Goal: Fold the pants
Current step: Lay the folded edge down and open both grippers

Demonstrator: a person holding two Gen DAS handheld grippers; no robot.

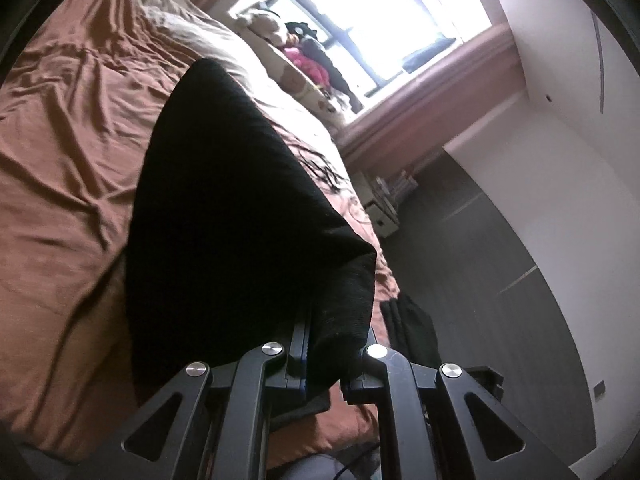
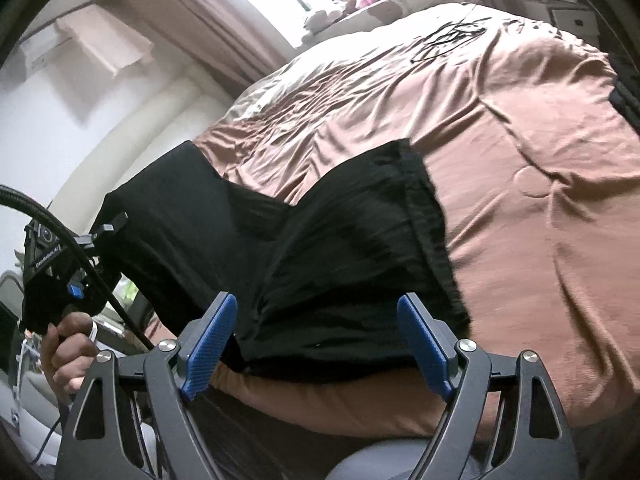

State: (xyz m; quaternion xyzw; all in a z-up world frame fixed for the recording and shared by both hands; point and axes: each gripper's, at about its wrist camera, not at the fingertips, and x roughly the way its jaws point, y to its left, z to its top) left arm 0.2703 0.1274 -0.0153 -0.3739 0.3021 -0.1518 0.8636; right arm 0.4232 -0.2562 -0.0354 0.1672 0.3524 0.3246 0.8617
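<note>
Two grippers over the bed. Left gripper [image 1: 326,344]: jaws nearly closed, clamped on a corner of the black pants [image 1: 240,216]; cloth bunches between the pads and drapes away from them onto the brown bedspread [image 1: 68,152]. Right gripper [image 2: 316,340]: jaws spread wide, blue pads [image 2: 208,344] on either side of the pants' near edge [image 2: 340,260], not pressing on it. From the right wrist view, the pants lie near the bed's front edge, one end lifted toward the left gripper held in a hand [image 2: 68,356]. Bedspread beyond the pants is open; a black cable [image 2: 448,40] lies at the far end.
</note>
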